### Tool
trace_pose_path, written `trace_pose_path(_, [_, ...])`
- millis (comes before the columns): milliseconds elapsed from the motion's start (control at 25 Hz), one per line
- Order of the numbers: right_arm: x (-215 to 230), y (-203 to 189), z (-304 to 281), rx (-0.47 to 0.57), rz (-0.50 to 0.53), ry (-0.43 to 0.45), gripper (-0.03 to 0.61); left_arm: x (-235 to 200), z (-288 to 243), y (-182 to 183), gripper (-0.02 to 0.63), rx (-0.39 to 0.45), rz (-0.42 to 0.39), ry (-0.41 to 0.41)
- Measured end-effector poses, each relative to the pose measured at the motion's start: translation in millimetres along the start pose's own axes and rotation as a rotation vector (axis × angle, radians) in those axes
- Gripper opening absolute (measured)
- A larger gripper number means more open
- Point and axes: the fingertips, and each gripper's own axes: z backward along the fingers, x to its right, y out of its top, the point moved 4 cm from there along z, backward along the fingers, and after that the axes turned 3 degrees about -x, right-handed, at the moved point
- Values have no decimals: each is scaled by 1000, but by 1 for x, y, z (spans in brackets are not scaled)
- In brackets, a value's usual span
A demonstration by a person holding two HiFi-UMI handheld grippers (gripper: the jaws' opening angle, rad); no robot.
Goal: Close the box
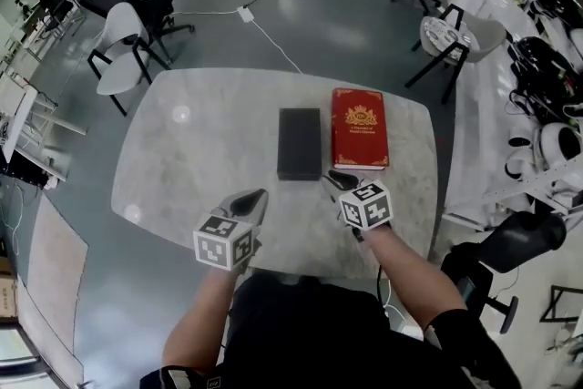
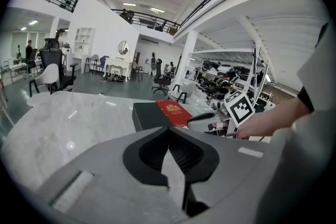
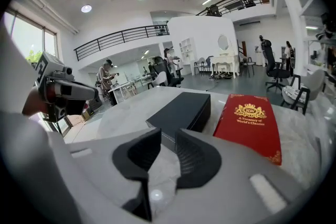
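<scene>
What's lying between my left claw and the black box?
Only bare table lies between the left claw and the black box; the head view shows it best.

Extends left forearm (image 1: 196, 323) and right forearm (image 1: 410, 273), both bare, forward side by side. Holds left tool (image 1: 258, 195) pitched forward and down, jaw tips closed together with nothing between. Holds right tool (image 1: 334, 180) apart from it at a similar downward tilt, jaws parted around an empty gap. Carries a marker cube (image 1: 223, 243) on each, facing up.
</scene>
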Motion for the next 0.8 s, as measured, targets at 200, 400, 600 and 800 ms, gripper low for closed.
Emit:
trace_pose_path(200, [1, -2, 26, 34, 2, -11, 67, 8, 14, 8, 11, 25, -32, 31])
trace_pose_path(400, [-5, 6, 50, 86, 8, -54, 17, 4, 34, 23, 11, 81, -73, 45])
trace_pose_path(600, [-33, 12, 66, 128, -9, -72, 3, -9, 60, 29, 11, 127, -82, 34])
trace_pose_path(800, [-79, 5, 72, 119, 14, -101, 3, -29, 94, 20, 11, 160, -78, 13])
